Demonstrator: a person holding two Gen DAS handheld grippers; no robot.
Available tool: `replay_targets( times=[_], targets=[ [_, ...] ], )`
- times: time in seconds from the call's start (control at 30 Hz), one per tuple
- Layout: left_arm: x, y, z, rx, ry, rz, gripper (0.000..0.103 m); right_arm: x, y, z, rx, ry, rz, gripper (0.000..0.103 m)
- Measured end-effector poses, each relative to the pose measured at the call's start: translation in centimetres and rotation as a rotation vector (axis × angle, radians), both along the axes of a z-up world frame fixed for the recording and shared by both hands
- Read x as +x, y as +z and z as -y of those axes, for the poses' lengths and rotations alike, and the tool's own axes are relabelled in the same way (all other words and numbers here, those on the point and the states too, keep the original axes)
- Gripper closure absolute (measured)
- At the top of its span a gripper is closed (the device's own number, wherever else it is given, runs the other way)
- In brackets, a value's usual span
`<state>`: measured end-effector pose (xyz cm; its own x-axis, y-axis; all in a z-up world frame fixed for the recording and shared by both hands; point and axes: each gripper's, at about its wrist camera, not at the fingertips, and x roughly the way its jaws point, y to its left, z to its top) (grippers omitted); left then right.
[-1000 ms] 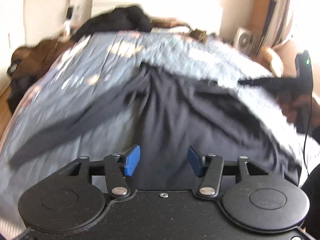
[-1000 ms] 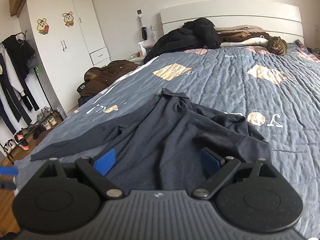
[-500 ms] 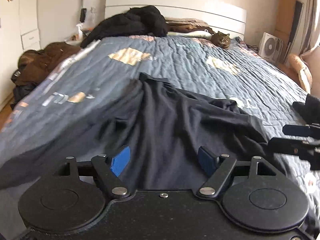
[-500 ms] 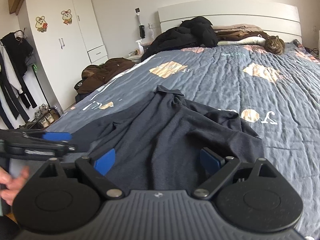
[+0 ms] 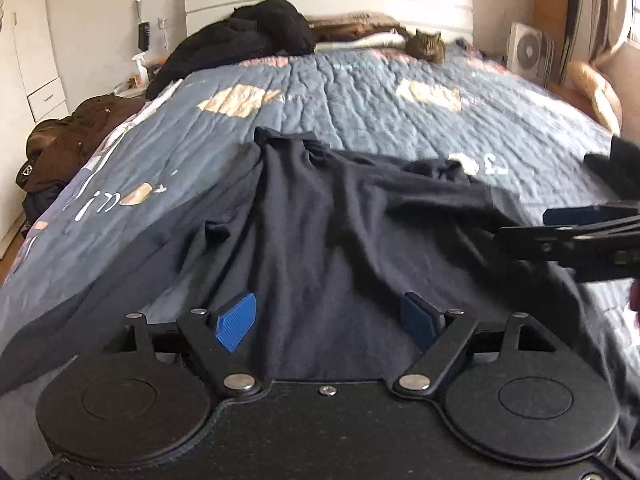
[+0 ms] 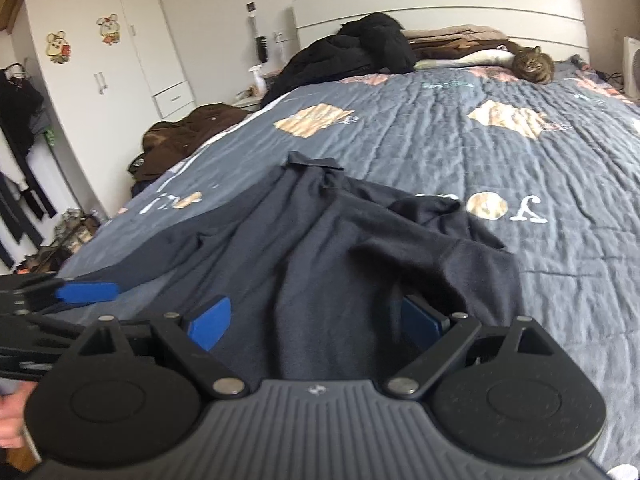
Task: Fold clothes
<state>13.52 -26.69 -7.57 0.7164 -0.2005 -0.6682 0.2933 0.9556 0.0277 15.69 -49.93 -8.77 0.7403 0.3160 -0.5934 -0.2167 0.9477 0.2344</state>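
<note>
A dark navy long-sleeved shirt [image 5: 320, 232] lies crumpled on the grey-blue quilted bed [image 5: 360, 96], collar toward the headboard, one sleeve stretched to the near left. My left gripper [image 5: 330, 320] is open and empty just above the shirt's near hem. My right gripper [image 6: 316, 322] is open and empty over the same shirt [image 6: 320, 248], near its right side. The right gripper shows at the right edge of the left wrist view [image 5: 576, 236]. The left gripper shows at the left edge of the right wrist view [image 6: 60, 296].
A cat [image 6: 532, 65] sits near the headboard beside a pile of black clothes [image 6: 360, 50]. A brown jacket [image 6: 180, 136] lies off the bed's left side. A white wardrobe [image 6: 100, 64] stands at left, a fan [image 5: 528, 54] at right.
The left gripper has swung to face straight up the bed and its jaws have opened wider. The right gripper has moved closer over the shirt's near part.
</note>
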Motion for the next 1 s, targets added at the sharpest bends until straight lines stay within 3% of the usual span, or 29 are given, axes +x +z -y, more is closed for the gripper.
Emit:
replay_targets(
  times=[0.3,0.5,0.63,0.73,0.83,0.9,1.0],
  targets=[
    [0.4,0.0,-1.6,-0.083,-0.016,0.005,0.017,1.2,0.7,4.5,-0.182,-0.158,0.065,0.011],
    [0.6,0.6,-1.8,-0.143,-0.041,0.012,0.016,7.4,0.4,7.9,-0.265,-0.147,0.001,0.012],
    [1.0,0.5,-1.8,-0.164,-0.039,0.009,0.016,11.0,-0.6,9.2,-0.216,-0.136,-0.054,0.014],
    [1.2,0.4,-1.9,-0.174,-0.036,0.004,0.016,12.6,-1.5,8.4,-0.225,-0.111,-0.075,0.023],
    [1.2,0.0,-1.8,-0.172,-0.043,-0.007,0.016,13.7,-2.7,6.3,-0.261,-0.013,-0.081,0.036],
    [1.1,-0.1,-1.6,-0.166,-0.046,-0.010,0.016,14.3,-3.6,5.3,-0.283,0.014,-0.110,0.058],
    [1.0,-0.3,-1.6,-0.163,-0.052,-0.013,0.016,14.9,-4.9,4.1,-0.289,0.052,-0.182,0.077]
  ],
)
